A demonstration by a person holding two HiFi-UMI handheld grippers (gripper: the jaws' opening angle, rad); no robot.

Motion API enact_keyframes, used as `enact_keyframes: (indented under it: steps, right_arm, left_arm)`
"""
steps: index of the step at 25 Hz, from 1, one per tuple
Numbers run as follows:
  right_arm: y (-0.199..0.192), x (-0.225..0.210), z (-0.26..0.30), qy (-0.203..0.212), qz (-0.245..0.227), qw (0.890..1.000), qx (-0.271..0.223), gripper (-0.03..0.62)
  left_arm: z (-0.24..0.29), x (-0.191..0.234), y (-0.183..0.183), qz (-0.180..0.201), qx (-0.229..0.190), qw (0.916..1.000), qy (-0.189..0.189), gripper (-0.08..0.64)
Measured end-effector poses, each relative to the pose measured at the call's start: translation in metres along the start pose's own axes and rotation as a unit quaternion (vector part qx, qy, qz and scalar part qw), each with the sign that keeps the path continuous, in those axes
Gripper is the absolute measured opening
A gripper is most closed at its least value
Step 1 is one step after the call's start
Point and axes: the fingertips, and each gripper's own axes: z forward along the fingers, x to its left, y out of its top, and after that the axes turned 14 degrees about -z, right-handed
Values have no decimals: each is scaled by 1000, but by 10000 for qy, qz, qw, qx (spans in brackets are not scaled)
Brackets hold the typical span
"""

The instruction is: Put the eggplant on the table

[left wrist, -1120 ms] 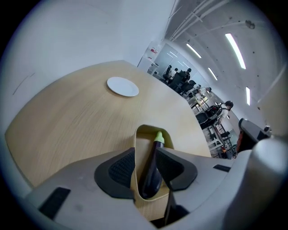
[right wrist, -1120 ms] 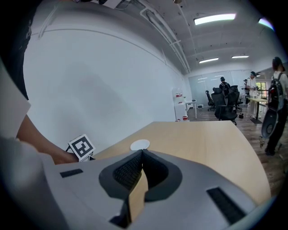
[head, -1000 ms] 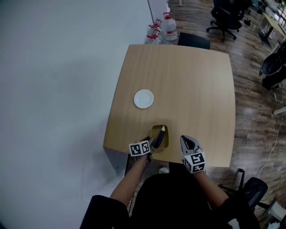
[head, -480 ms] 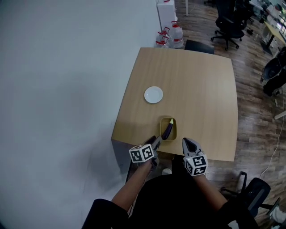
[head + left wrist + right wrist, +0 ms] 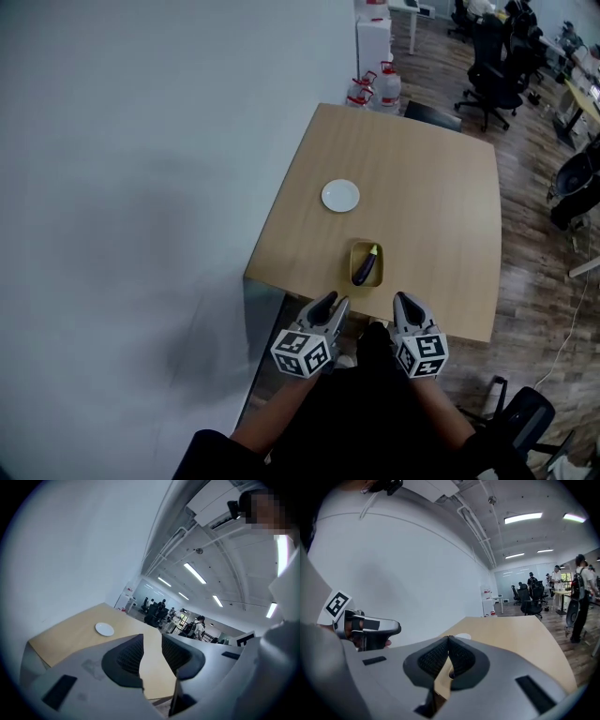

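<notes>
Head view: eggplant (image 5: 366,268) in tray (image 5: 353,262); left gripper (image 5: 336,299) parted (empty), right gripper (image 5: 405,299) closed.

Bright, even light from ceiling strips (image 5: 524,518), soft shadow on the wall (image 5: 141,187), and both gripper views fisheye hard with black corners.

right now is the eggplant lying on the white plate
No, the eggplant lies in the yellow tray, and the white plate sits apart from it with nothing on it.
</notes>
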Motion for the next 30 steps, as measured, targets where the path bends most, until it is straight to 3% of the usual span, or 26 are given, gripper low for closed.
enact_keyframes:
  steps: [4, 8, 13, 21, 30]
  right_arm:
    - [4, 20, -8, 127, -139, 9998, 0, 60]
    - [8, 33, -13, 216, -292, 9993, 1, 60]
    - [10, 34, -22, 195, -413, 9989, -55, 60]
    - [9, 23, -30, -114, -620, 9980, 83, 60]
    - [13, 16, -31, -57, -698, 9975, -17, 60]
  left_arm:
    - [-30, -17, 6, 530, -473, 9974, 106, 41]
    - [-50, -15, 10, 827, -736, 9932, 355, 21]
    - [-61, -3, 12, 1035, -652, 9906, 611, 20]
    - [-53, -14, 11, 1016, -719, 9916, 352, 20]
    - [-32, -13, -1, 827, -544, 9946, 297, 20]
